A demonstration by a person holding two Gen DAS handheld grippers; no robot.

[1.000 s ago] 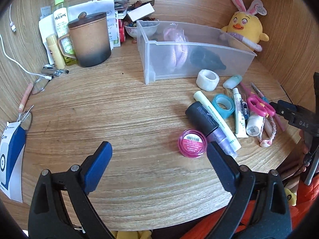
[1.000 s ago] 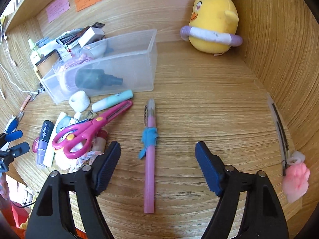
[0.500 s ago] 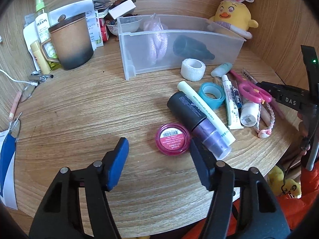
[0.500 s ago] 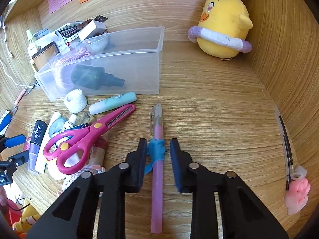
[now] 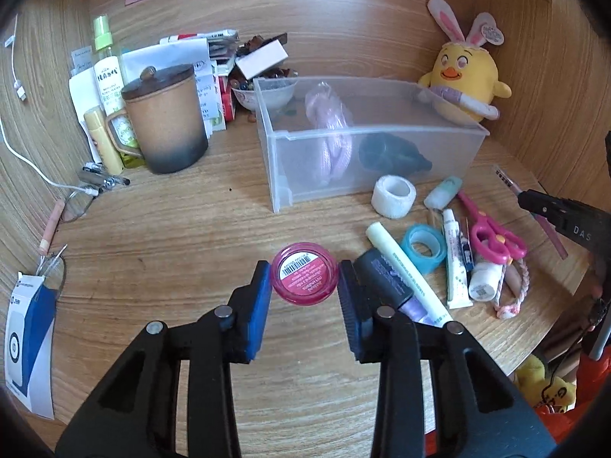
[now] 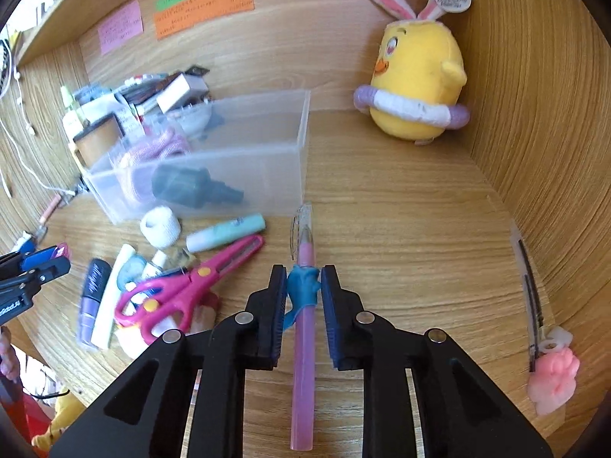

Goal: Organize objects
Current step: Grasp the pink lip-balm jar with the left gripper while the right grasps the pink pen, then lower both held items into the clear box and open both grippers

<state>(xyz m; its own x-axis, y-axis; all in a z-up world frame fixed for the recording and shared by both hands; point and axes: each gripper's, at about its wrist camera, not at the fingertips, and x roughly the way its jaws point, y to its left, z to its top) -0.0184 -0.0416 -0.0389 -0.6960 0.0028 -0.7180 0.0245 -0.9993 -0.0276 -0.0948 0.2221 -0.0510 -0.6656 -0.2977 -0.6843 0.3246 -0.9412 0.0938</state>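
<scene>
Round pink plastic jar [image 5: 304, 279], barcode label facing up, is sitting on the wooden bench [image 5: 160, 236] between the blue pads of your left gripper [image 5: 304, 281]. The jaws are closing on it; both pads are lying against its sides. It is resting just left of the black-capped purple tube [image 5: 385, 280], in front of the clear plastic storage bin [image 5: 366, 175].

Your right gripper [image 6: 303, 286] is clenching the long pink pen [image 6: 303, 347] at its blue rubber grip sleeve [image 6: 302, 289]. The pen is running lengthwise between the fingers, its clear-capped tip pointing toward the bin's near corner.

The pink-handled scissors [image 6: 179, 294] are lying just left of the pen, beside the white tape roll [image 6: 159, 226] and the mint-green tube [image 6: 225, 233]. The yellow plush chick with rabbit ears [image 6: 416, 76] is sitting at the back, right of the bin.
</scene>
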